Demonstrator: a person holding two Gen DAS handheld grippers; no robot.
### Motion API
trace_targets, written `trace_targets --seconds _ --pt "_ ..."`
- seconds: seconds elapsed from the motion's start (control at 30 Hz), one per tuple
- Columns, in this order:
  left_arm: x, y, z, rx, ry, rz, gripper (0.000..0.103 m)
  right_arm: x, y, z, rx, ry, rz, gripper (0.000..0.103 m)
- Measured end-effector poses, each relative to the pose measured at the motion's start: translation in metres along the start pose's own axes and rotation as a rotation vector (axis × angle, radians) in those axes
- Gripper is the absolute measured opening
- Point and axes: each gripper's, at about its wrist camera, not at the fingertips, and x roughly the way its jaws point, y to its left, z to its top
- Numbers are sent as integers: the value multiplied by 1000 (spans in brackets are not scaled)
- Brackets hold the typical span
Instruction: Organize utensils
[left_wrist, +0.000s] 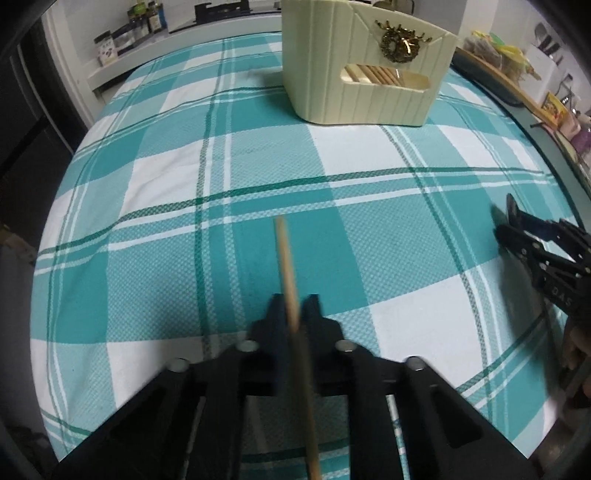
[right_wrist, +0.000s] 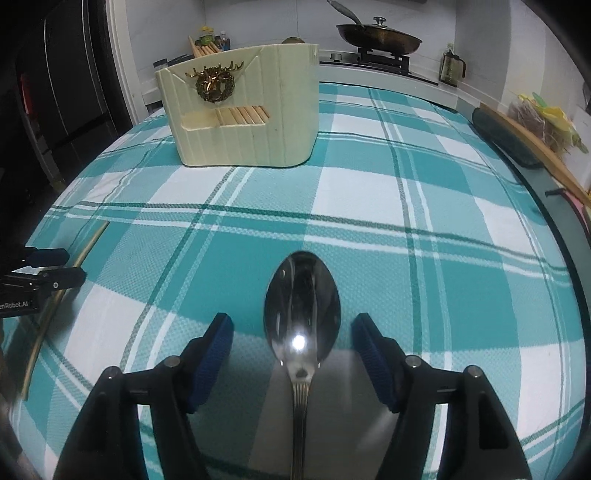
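Here my left gripper (left_wrist: 293, 314) pinches a slim wooden chopstick (left_wrist: 286, 258), its long axis aimed toward the ribbed cream plastic utensil holder (left_wrist: 354, 74). My right gripper (right_wrist: 291, 332) stands spread around a glossy steel spoon (right_wrist: 302, 306), bowl pointing holderward, untouched, on checked teal cloth (right_wrist: 369, 192).

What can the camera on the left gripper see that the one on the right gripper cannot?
Only the left wrist view shows the left gripper from behind, shut on a wooden chopstick that pokes out ahead of it.

Only the right wrist view shows the metal spoon lying between the right gripper's open blue pads, none touching it, and a lidded pan on the stove behind.

Both show the cream utensil holder with its gold deer ornament and chopsticks inside, standing on the teal checked cloth, and each glimpses the other gripper at its edge.
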Motion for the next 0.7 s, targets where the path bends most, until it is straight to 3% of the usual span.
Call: trace_targets --seconds 0.17,0.33,0.47,0.7 --pt "-21 0 -10 -43 -84 -7 5 -17 -13 8 30 -67 76 42" --pt "-99 7 -17 -75 -300 -69 5 -86 -24 13 44 -225 201 42" --pt "-148 10 -19 -77 -433 -105 5 -130 -23 16 24 -312 233 42" --pt "-171 23 -16 -145 -499 -176 5 -163 -19 28 17 -393 254 42"
